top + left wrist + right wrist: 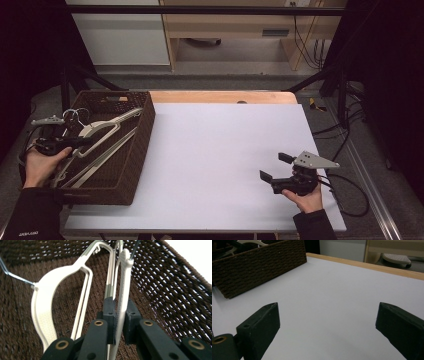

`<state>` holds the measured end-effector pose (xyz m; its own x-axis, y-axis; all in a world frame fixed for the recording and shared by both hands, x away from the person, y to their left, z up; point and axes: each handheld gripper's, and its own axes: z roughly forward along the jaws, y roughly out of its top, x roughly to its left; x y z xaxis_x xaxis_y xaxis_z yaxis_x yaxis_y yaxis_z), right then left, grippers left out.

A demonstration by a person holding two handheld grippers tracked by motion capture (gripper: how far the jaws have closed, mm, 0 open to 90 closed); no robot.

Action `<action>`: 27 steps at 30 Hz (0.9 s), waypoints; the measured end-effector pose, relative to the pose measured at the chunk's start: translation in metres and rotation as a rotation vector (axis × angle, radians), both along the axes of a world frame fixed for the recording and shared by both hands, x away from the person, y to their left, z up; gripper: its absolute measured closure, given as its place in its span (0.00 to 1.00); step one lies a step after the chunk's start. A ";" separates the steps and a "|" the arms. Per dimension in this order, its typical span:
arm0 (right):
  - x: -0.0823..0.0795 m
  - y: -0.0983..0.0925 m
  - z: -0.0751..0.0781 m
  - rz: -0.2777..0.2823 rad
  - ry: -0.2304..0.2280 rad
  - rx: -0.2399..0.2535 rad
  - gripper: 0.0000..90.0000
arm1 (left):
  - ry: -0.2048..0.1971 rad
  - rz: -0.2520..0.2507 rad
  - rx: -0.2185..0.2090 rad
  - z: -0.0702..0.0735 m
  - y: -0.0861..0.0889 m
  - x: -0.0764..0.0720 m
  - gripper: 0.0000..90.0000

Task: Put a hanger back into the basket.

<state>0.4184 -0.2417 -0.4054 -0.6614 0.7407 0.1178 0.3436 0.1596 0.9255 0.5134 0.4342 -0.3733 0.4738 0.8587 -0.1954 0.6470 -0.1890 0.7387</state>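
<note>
Your left claw (119,317) is clenched on a white hanger (123,290); its flat arm stands on edge, pinched between the two pads, and runs away from you along the jaws. A second white hanger (47,297) lies just beside it, both inside the brown woven basket (142,135) at the tabletop's (225,150) left edge. Your right claw (327,322) hangs released over bare tabletop, well apart from the basket.

Sleeves: the person is wearing black sleeves (35,212) with small pale lettering near the left cuff.
Left gripper (119,315): black jaws, showing brass-ringed screws.
Right gripper (274,167): black body, carrying a grey three-cornered plate.
Cable (352,195): black, trailing in a loop.
</note>
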 end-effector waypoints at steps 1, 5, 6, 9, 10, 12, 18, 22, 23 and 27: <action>0.000 0.000 0.000 0.000 0.000 -0.001 0.06 | 0.006 0.009 0.005 0.001 -0.001 0.000 0.91; 0.000 0.000 0.000 0.000 0.002 0.002 0.06 | 0.009 0.102 0.083 0.003 0.001 0.000 0.86; 0.000 0.000 0.000 0.000 0.000 0.002 0.06 | 0.002 0.126 0.089 0.003 0.002 -0.001 0.81; -0.001 0.000 0.001 0.002 -0.007 0.003 0.06 | -0.016 0.190 0.105 0.002 0.009 -0.005 0.71; -0.001 0.000 0.002 0.000 -0.006 0.004 0.06 | -0.022 0.199 0.099 0.002 0.011 -0.007 0.69; -0.001 0.000 0.002 -0.002 -0.004 0.004 0.06 | -0.041 0.215 0.108 0.003 0.015 -0.012 0.63; 0.000 0.000 0.001 0.000 -0.008 0.001 0.06 | -0.132 0.222 0.073 0.015 0.014 -0.033 0.59; -0.001 0.000 0.002 0.003 -0.013 0.008 0.06 | -0.224 0.167 0.026 0.026 -0.003 -0.051 0.51; -0.001 -0.001 0.002 0.000 -0.013 0.008 0.06 | -0.245 0.144 0.013 0.029 -0.007 -0.055 0.49; -0.001 -0.002 0.003 -0.009 -0.017 0.017 0.05 | -0.317 0.065 -0.031 0.032 -0.035 -0.070 0.38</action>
